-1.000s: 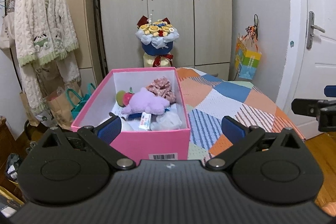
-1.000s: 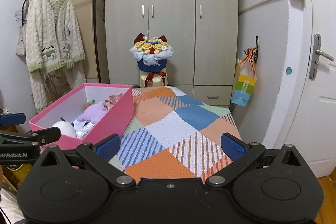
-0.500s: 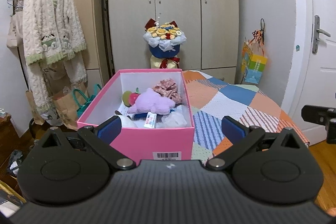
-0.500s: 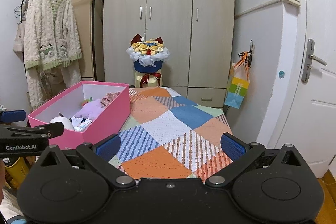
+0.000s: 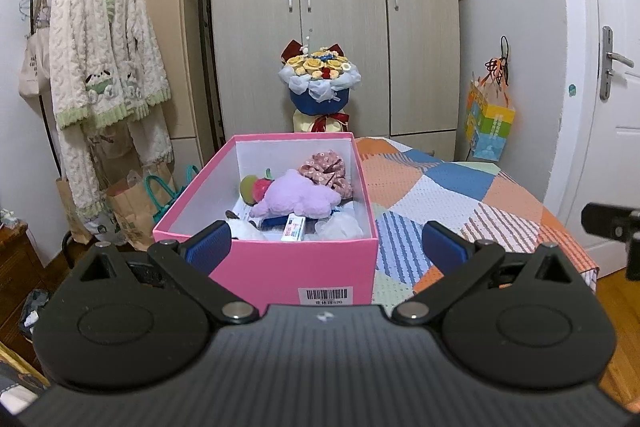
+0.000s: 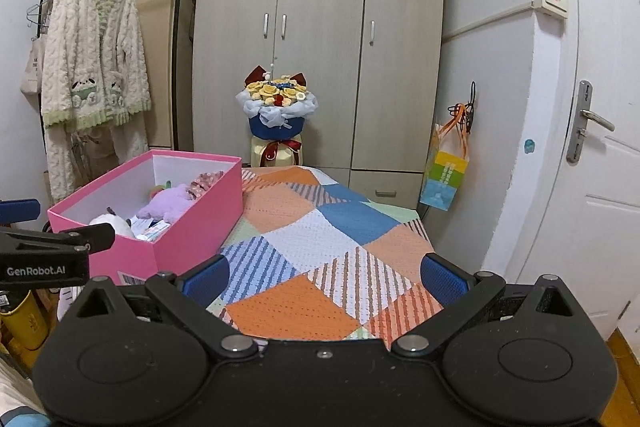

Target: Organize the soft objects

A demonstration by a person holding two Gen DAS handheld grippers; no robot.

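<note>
Your left gripper (image 5: 326, 247) faces the pink box (image 5: 280, 267) head-on, fingers spread wide and empty; the box's long axis runs straight away from them. The purple plush (image 5: 298, 197) lies mid-box, ahead and just left of centre. Your right gripper (image 6: 324, 277), equally wide and empty, points over bare quilt (image 6: 320, 227), so your left is nearer

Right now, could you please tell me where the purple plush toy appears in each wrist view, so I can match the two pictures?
Left wrist view: the purple plush toy lies centre frame, inside the pink box, just beyond the open left tool.
Right wrist view: the purple plush toy sits left of centre, inside the same box.
Shared landmark: the flower bouquet before the wardrobe.
</note>
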